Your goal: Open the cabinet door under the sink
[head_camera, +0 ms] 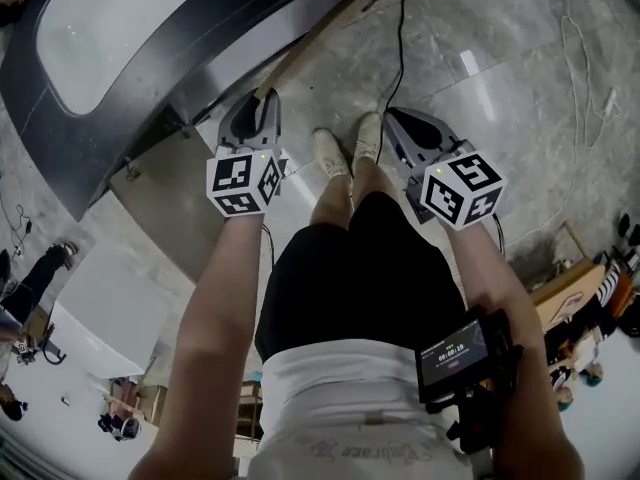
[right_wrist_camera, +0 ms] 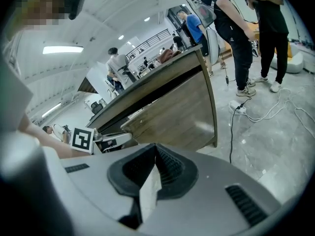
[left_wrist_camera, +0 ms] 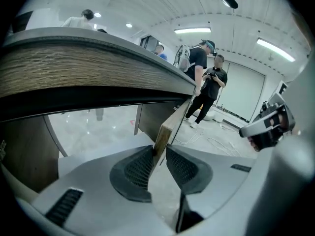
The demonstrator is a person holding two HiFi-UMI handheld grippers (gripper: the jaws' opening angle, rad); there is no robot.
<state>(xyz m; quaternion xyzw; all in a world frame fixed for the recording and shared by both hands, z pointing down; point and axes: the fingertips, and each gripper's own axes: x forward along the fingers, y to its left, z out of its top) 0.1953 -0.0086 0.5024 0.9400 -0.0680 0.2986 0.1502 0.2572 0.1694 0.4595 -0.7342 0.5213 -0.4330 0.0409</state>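
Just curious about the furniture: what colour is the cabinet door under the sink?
The cabinet door is brownish-grey wood grain, clearest in the right gripper view.

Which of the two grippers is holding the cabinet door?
The left gripper, clamped on the edge of the cabinet door; the right gripper is shut and empty.

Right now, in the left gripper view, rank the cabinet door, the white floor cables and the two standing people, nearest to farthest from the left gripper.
1. The cabinet door: edge clamped in the left gripper.
2. The white floor cables: on the floor beyond the door, to the right.
3. The two standing people: farthest, behind the cables.
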